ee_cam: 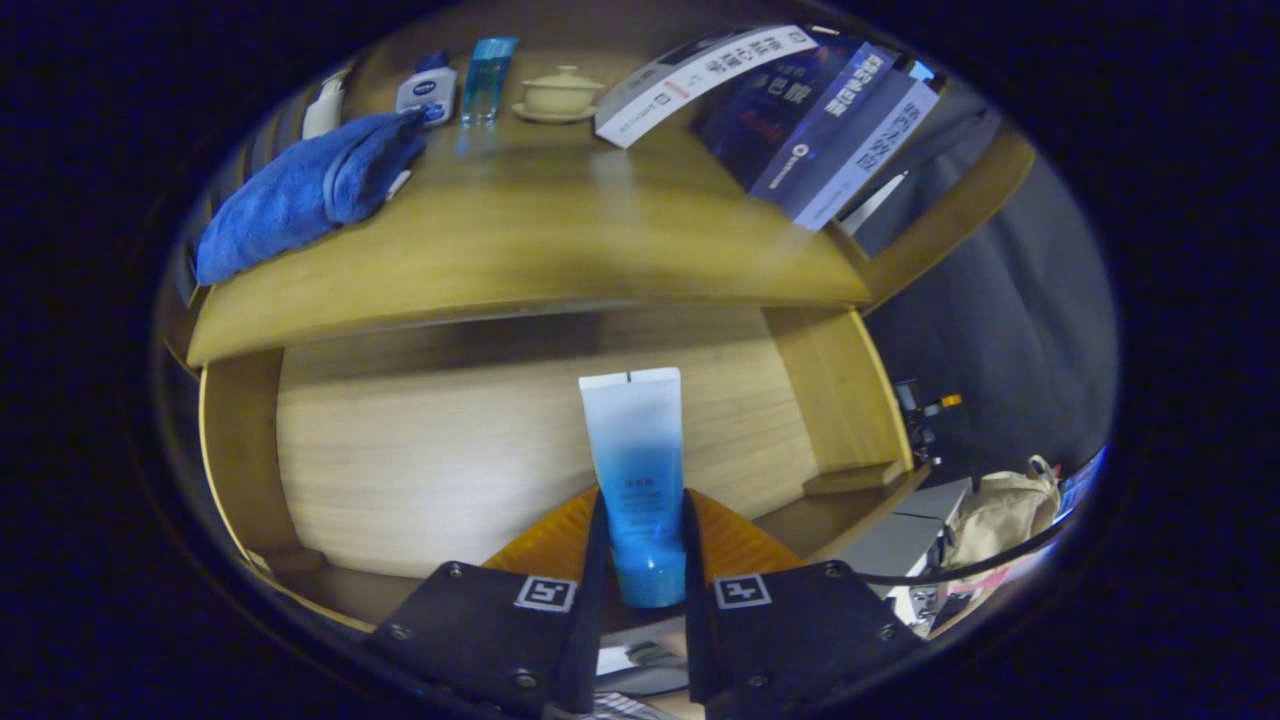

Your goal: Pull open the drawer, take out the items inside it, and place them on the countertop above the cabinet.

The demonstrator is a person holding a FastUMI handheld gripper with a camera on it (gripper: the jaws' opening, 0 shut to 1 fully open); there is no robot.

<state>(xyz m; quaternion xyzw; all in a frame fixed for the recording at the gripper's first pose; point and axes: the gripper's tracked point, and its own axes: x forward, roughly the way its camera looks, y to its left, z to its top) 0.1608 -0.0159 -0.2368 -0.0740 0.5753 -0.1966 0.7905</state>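
A blue and white tube [637, 470] stands up between my fingers, cap end low and crimped end pointing toward the countertop. My gripper [640, 545] is shut on the tube, one finger pressing each side of its lower half. Below and behind the tube lies the open drawer [420, 470] with its pale wooden floor and side walls. Above it runs the wooden countertop [560, 240], its front edge just beyond the tube's top.
On the countertop lie a folded blue towel [310, 190], a white bottle [427, 92], a clear blue bottle [487, 78], a lidded cup on a saucer [558, 95] and leaning booklets [820, 120]. A tan bag [1000, 515] sits right of the cabinet.
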